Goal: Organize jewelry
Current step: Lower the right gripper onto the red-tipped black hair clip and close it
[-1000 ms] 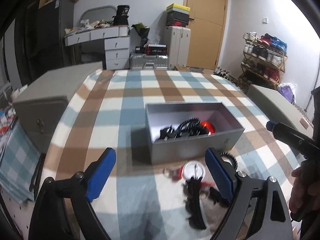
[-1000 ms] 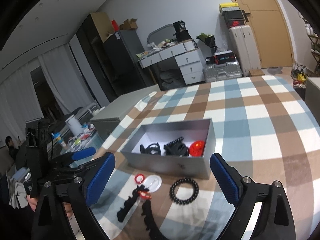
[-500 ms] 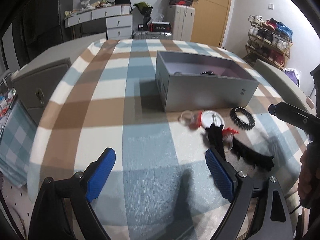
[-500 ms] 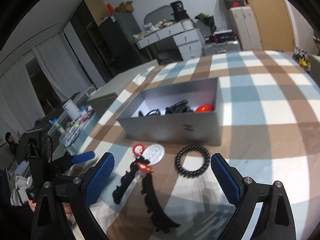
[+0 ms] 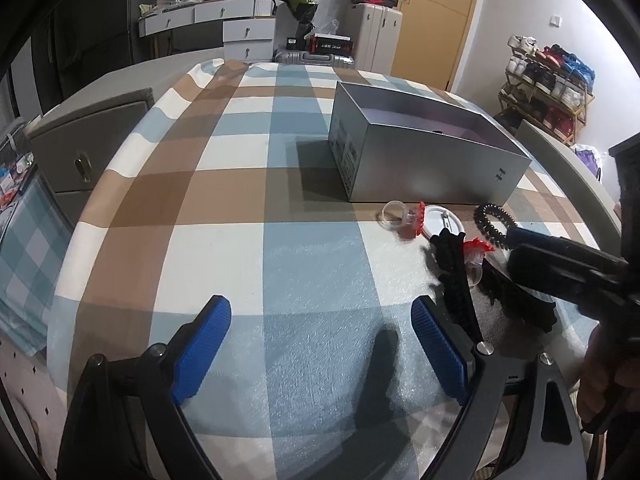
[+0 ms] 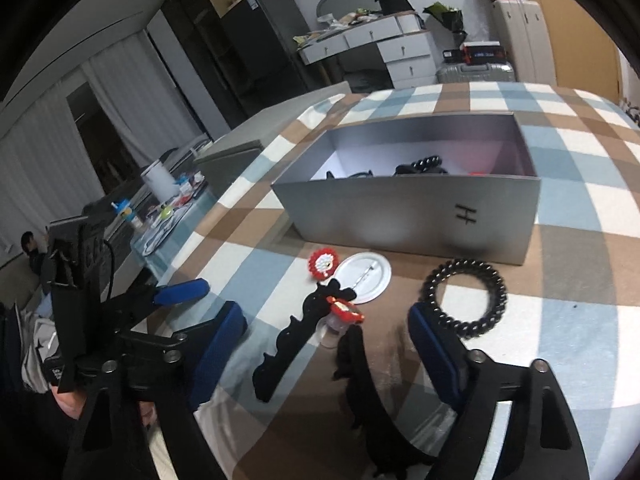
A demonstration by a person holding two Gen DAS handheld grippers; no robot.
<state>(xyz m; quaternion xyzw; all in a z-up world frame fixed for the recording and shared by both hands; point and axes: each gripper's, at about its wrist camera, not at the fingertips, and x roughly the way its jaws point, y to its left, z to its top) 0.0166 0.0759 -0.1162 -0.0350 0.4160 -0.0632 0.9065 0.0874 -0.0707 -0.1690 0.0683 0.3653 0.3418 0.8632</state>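
Note:
A grey box (image 6: 420, 216) stands on the checked cloth with black and red pieces inside; it also shows in the left wrist view (image 5: 432, 160). In front of it lie a white round badge (image 6: 366, 278), a red flower ring (image 6: 323, 263), a second red ring (image 6: 344, 310), a black spiral hair tie (image 6: 466, 298) and two black hair clips (image 6: 294, 336) (image 6: 360, 384). My right gripper (image 6: 324, 356) is open, low over the clips and the second ring. My left gripper (image 5: 320, 348) is open and empty over bare cloth, left of the clip (image 5: 456, 284).
The checked cloth (image 5: 248, 208) covers a table whose left and near edges drop off. A grey cabinet (image 5: 88, 136) stands to the left. A desk with drawers (image 5: 224, 24), suitcases and a shoe rack (image 5: 548, 88) line the back of the room.
Both grippers have dropped lower and pulled back toward the near side of the table. My right gripper has come down over the clips and ring. Both stay open and empty.

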